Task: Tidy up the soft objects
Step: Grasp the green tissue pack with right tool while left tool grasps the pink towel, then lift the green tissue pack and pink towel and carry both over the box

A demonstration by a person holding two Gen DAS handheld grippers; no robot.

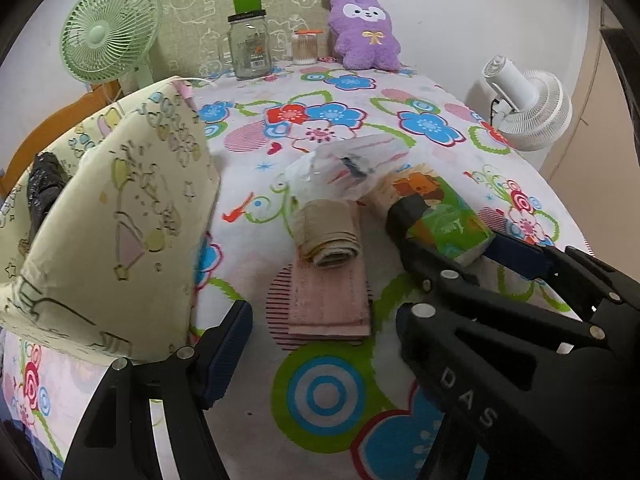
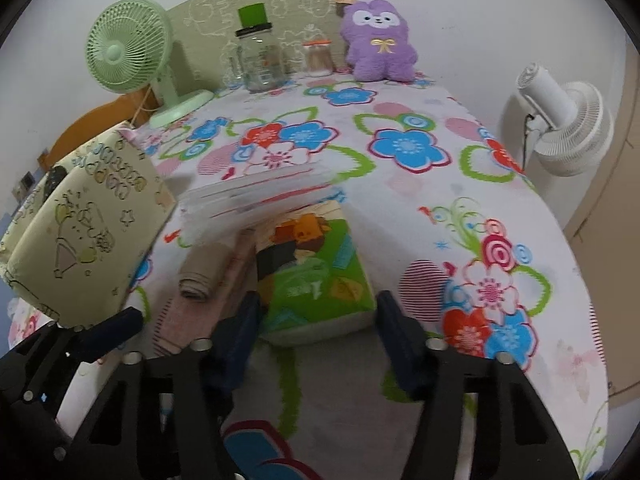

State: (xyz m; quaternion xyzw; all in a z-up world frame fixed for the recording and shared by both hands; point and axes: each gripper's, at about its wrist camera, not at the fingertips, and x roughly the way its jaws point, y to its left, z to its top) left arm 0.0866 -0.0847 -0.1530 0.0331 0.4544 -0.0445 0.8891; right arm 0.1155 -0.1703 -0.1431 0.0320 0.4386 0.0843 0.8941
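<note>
The right gripper (image 2: pixel 316 316) stands spread, its two blue-padded fingers straddling the near end of the green tissue pack (image 2: pixel 316 276), one pad at each side; contact cannot be confirmed from the right wrist view, and the left wrist view shows the same gripper (image 1: pixel 452 236) reaching around the pack (image 1: pixel 448 220) without visible squeeze. The left gripper (image 1: pixel 320 348) is also spread and holds nothing; it hovers over the floral tablecloth (image 1: pixel 332 396), with the folded pink cloth (image 1: pixel 328 300) at its 12 o'clock. A rolled beige cloth (image 1: pixel 328 236) lies on the far end of that pink cloth, and a clear plastic packet (image 1: pixel 344 168) lies beyond it, touching the tissue pack at about 11 o'clock of the pack. A cream fabric storage bin (image 1: pixel 120 216) stands at 9 o'clock from the cluster. In my judgement the step in hand is the grasp of the tissue pack, not yet completed. The next move calls for closing the pads squarely on the pack's long sides, gently, as it will likely compress, then lifting clear of the plastic packet overlapping its far end before carrying it toward the bin.
</note>
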